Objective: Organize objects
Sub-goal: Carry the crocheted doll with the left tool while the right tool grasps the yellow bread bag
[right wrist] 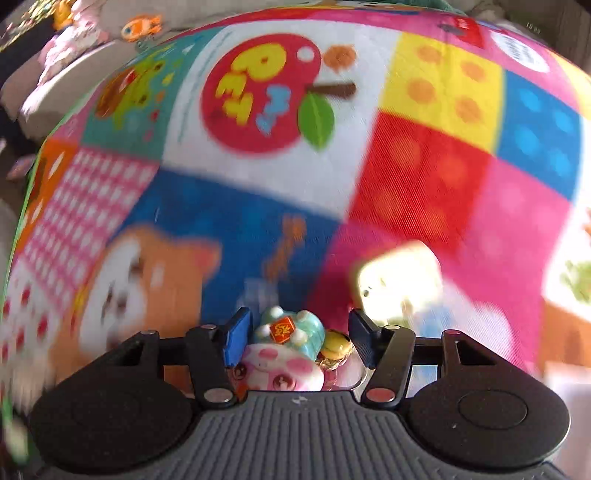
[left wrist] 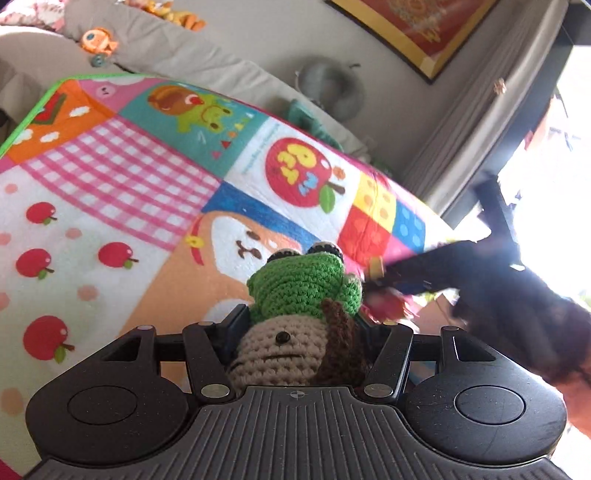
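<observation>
The left gripper (left wrist: 301,317) is clamped on a crocheted doll w/ a beige yarn head, brown yarn hair and a green frog-shaped hat (left wrist: 295,321). The doll sits deep between the black fingers, face toward the camera, frog eyes pointing away; it's held above a colourful patchwork play mat w/ apples, pink gingham and cartoon animal prints (left wrist: 122,192), not resting on it. A printed dog face lies just beyond the doll on the mat.

At the right edge of the left wrist view the right gripper (left wrist: 384,275) shows as a dark, blurred shape, close beside the doll's frog hat, w/ pink and yellow bits at its tip.

In the right wrist view the right gripper (right wrist: 299,334) holds a small glossy plastic figurine w/ a pink-and-white face and a pale teal hat bearing an orange tag (right wrist: 282,354). The blue-padded finger (right wrist: 236,338) presses its left side; the other finger stands a bit off the body, w/ a yellow trinket (right wrist: 338,343) and clear wrapping between, so contact on that side can't be told. The figurine hangs over the mat (right wrist: 424,158); view is motion-blurred. A pale yellowish toy (right wrist: 399,277), too blurred to identify, lies on the mat's pink patch just ahead to the right.

Beyond the mat: grey cushioned bedding (left wrist: 177,48) w/ an orange plush fish (left wrist: 98,40), and a framed red-and-gold picture (left wrist: 417,26).
</observation>
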A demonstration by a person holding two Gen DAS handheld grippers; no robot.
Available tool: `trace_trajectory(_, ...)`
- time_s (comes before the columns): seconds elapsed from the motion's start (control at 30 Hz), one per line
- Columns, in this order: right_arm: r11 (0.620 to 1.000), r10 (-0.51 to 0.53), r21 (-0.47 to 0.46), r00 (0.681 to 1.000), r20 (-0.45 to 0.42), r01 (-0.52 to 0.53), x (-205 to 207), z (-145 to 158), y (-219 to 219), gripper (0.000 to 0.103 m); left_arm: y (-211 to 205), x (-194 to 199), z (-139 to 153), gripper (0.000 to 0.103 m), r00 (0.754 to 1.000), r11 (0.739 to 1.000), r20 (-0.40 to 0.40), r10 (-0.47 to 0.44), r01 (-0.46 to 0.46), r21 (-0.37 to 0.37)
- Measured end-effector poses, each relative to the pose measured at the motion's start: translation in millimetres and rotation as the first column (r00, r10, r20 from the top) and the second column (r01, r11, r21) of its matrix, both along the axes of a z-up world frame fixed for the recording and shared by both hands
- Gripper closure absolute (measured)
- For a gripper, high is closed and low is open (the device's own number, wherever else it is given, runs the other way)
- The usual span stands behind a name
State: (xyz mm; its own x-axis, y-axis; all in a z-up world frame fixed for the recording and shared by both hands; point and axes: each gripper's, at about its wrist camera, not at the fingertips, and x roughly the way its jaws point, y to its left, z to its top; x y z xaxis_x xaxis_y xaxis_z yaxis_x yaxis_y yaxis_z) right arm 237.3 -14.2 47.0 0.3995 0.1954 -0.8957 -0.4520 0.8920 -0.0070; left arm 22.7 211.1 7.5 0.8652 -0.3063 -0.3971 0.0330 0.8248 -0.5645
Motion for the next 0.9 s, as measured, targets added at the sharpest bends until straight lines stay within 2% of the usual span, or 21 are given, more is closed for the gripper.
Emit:
trace_trajectory(0.1,1.000,0.019,-0.001,0.999,0.040,-0.019,-40.2,16.4,-18.0,0.046,-11.0,4.2,0.5,0.040,0.998,0.998,-0.022,-0.067,0.067,0.010)
trace_trajectory(0.17,1.000,0.021,0.012,0.990,0.141,-0.023,-70.8,33.4,-29.3,0.045,-19.2,7.4,-0.1,0.040,0.992,0.993,-0.042,-0.122,0.122,-0.007)
trace_trajectory(0.3,0.996,0.083,-0.011,0.955,0.284,-0.084,-133.8,56.7,-44.8,0.034,-36.1,15.7,-1.2,0.040,0.975,0.977,-0.068,-0.212,0.211,-0.032)
trace_trajectory(0.4,0.988,0.153,-0.049,0.941,0.302,-0.145,-179.5,60.9,-57.5,0.026,-49.1,19.3,-3.2,0.040,0.958,0.961,-0.085,-0.274,0.269,-0.072)
trace_trajectory(0.47,0.983,0.183,-0.070,0.945,0.273,-0.170,-208.4,54.9,-70.1,0.025,-57.2,19.7,-3.7,0.040,0.952,0.955,-0.094,-0.292,0.284,-0.089)
trace_trajectory(0.57,0.986,0.167,-0.041,0.967,0.194,-0.162,-239.1,39.5,-90.6,0.025,-60.6,13.9,3.6,0.040,0.963,0.964,-0.077,-0.258,0.250,-0.093)
trace_trajectory(0.67,0.987,0.155,0.008,0.980,0.124,-0.158,-262.3,18.8,-108.0,0.026,-57.5,1.5,17.8,0.040,0.984,0.982,-0.042,-0.174,0.171,-0.080)
trace_trajectory(0.73,0.986,0.157,0.042,0.982,0.110,-0.162,-270.6,10.9,-113.8,0.038,-54.8,-8.0,26.7,0.040,0.991,0.989,-0.027,-0.128,0.126,-0.072)
trace_trajectory(0.8,0.985,0.142,0.077,0.981,0.130,-0.152,-270.7,5.8,-113.4,0.041,-52.9,-16.4,32.9,0.040,0.996,0.994,-0.026,-0.086,0.084,-0.071)
trace_trajectory(0.9,0.984,0.122,0.098,0.966,0.227,-0.147,-261.9,2.1,-103.0,0.043,-52.5,-29.0,42.0,0.040,0.999,0.998,-0.039,-0.031,0.029,-0.051)
